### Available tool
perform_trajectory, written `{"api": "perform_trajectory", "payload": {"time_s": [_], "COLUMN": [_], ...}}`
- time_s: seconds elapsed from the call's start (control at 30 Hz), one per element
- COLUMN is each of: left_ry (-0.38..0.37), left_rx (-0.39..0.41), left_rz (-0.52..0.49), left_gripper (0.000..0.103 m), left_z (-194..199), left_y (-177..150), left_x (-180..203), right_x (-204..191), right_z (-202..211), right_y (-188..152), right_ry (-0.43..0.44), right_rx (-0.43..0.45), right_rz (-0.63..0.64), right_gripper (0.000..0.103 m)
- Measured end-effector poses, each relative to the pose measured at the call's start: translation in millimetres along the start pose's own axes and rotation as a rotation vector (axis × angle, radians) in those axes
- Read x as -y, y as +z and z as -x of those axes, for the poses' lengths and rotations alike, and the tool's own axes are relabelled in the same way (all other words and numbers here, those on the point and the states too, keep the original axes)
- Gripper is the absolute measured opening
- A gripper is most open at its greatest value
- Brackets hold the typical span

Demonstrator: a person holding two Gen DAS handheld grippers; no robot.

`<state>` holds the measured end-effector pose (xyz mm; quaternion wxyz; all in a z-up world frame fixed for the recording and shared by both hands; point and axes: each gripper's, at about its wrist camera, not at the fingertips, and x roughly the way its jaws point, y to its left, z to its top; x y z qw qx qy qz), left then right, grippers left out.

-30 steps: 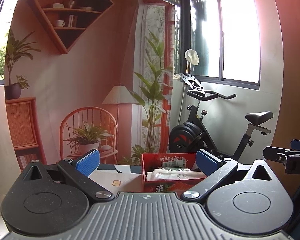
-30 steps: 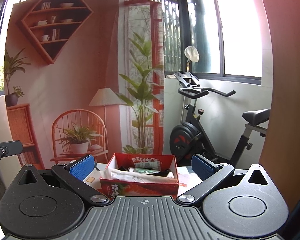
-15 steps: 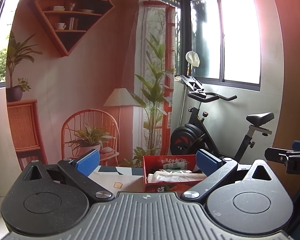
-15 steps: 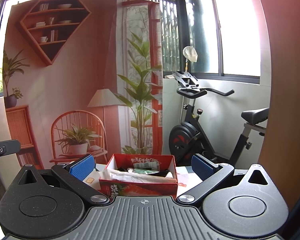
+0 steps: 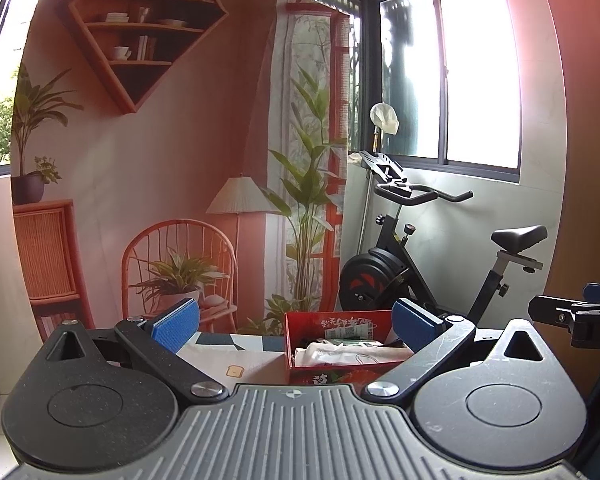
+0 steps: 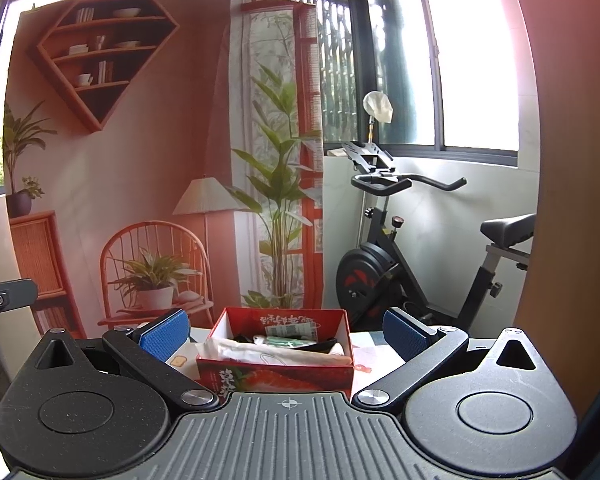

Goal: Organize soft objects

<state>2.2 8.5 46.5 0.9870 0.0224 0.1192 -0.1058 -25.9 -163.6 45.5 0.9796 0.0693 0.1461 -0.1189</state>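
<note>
A red cardboard box (image 6: 278, 374) printed with strawberries stands on the table, filled with soft items: white wrapped bundles (image 6: 260, 354), a green-and-white packet (image 6: 290, 340) and something black. In the left wrist view the same red box (image 5: 320, 376) sits right of centre. My left gripper (image 5: 296, 322) is open, held back from the box, with nothing between its blue pads. My right gripper (image 6: 284, 330) is open too, with the box straight ahead between its fingers but apart from them. The right gripper's tip (image 5: 572, 316) shows at the left view's right edge.
The table (image 5: 236, 364) wears a pale cloth with a toast print. Behind it hangs a printed backdrop (image 6: 148, 160) of a shelf, chair and plants. An exercise bike (image 6: 404, 264) stands at the back right below the window. A brown panel (image 6: 572, 200) borders the right.
Both views have shifted slightly, with the box sitting a little lower and the backdrop rising in frame. Both grippers stay open and hold nothing.
</note>
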Motion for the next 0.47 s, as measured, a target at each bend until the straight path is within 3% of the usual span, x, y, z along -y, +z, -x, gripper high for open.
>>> {"api": "perform_trajectory", "payload": {"time_s": [0.47], "left_ry": [-0.001], "left_rx": [-0.013], "left_rz": [0.009], "left_gripper": [0.103], "left_z": [-2.6], "left_y": [0.1], "left_x": [1.2], "right_x": [-0.6], "right_z": [-0.3], "right_y": [0.8], "right_ry": [0.0], "right_rx": [0.003], "right_rz": [0.003], "right_gripper": [0.103]}}
